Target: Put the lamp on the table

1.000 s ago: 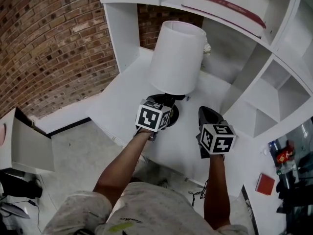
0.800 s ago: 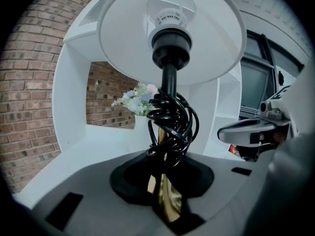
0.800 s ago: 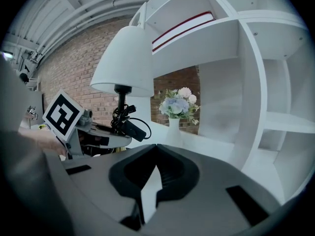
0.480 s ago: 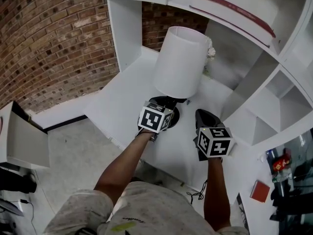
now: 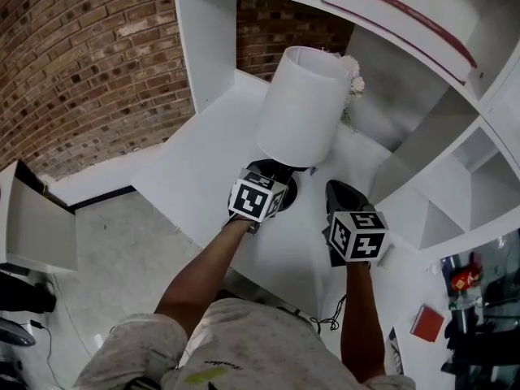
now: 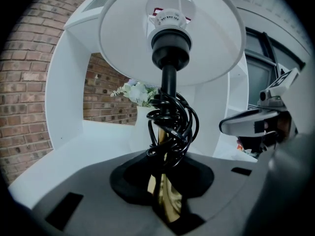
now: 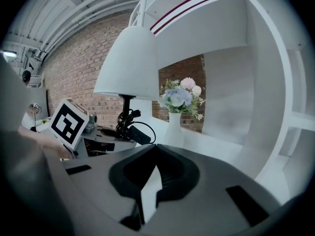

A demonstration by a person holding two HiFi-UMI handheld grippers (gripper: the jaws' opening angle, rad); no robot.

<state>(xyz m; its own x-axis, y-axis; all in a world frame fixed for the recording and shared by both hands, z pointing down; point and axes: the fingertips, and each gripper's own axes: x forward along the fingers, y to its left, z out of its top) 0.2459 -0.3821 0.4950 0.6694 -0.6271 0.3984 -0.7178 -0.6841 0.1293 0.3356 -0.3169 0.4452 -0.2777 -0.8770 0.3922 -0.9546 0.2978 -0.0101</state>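
The lamp has a white shade (image 5: 301,108) (image 6: 172,38), a black socket and a brass stem (image 6: 165,193) wrapped in a bundle of black cord (image 6: 173,124). My left gripper (image 5: 274,177) (image 6: 165,203) is shut on the brass stem and holds the lamp roughly upright over the white table (image 5: 199,173). The lamp's base is hidden. My right gripper (image 5: 340,189) (image 7: 146,193) hovers just right of the lamp. It holds nothing, and a narrow gap shows between its jaws. In the right gripper view the lamp (image 7: 130,65) stands to the left.
A white vase of flowers (image 7: 179,104) (image 6: 140,95) stands at the back of the table, behind the lamp. White shelving (image 5: 455,136) rises at the right and back, with a white post (image 5: 207,39) at the left. A brick wall (image 5: 89,63) lies beyond, and bare floor (image 5: 122,250) below left.
Both grippers keep almost the same pose. The lamp has drifted slightly farther in over the table, toward the flowers, as the head view shifted.
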